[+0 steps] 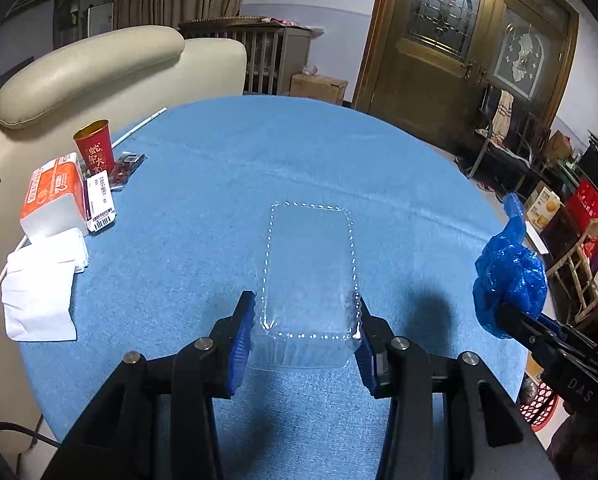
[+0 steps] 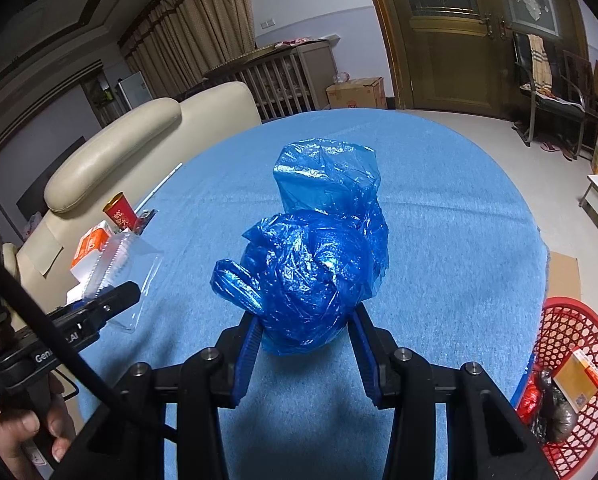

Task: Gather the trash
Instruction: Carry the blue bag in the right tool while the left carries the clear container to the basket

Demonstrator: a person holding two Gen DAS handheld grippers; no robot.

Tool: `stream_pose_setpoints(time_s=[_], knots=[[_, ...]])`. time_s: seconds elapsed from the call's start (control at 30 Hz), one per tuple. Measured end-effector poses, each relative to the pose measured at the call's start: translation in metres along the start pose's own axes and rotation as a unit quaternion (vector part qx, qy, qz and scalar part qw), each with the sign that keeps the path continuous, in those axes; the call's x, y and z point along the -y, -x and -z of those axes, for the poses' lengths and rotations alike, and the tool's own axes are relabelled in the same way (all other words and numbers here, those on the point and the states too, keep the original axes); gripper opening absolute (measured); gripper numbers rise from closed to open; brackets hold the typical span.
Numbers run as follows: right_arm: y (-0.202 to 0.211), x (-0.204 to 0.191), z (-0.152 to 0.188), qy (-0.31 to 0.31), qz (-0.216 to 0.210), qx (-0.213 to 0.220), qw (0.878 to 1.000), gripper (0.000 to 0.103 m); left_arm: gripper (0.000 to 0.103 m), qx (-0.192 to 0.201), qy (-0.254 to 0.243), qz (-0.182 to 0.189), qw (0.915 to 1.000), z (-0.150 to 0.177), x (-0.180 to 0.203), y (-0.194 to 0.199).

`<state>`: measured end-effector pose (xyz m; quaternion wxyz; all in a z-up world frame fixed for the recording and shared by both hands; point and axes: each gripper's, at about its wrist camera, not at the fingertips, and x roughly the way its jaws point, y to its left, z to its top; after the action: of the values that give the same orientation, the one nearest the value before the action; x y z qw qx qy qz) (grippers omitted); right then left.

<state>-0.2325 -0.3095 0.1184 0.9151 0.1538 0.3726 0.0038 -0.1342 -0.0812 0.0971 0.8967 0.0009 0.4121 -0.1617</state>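
My left gripper [image 1: 305, 322] is shut on a clear plastic tray [image 1: 309, 276], its blue pads pressing the tray's two long sides above the blue tablecloth [image 1: 219, 160]. In the right wrist view that tray [image 2: 119, 272] shows at the left, held by the left gripper [image 2: 99, 304]. My right gripper [image 2: 305, 330] is shut on a crumpled blue plastic bag [image 2: 311, 264], which bulges up and forward between the fingers. The same bag [image 1: 509, 276] appears at the right edge of the left wrist view.
A red paper cup [image 1: 95, 148], an orange-and-white tissue pack [image 1: 55, 196], labelled wrappers [image 1: 101, 200], white napkins [image 1: 39, 296] and a straw lie at the table's left. A cream sofa [image 1: 91, 68] stands behind. A red mesh basket [image 2: 571, 376] with trash sits on the floor, lower right.
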Motion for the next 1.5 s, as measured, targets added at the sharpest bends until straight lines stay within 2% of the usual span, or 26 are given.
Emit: stream_pose_setpoints(time_s=[0.97,1.5], knots=[[0.012,0.011,0.013,-0.003,0.0,0.0,1.0,0.047,0.047,0.002,-0.03,-0.005,0.9995,-0.002,0.02,0.0],[0.035,0.047,0.028,-0.041,0.038,0.009,0.998,0.047,0.047,-0.002,-0.084,0.039,0.9957,-0.002,0.079,-0.008]])
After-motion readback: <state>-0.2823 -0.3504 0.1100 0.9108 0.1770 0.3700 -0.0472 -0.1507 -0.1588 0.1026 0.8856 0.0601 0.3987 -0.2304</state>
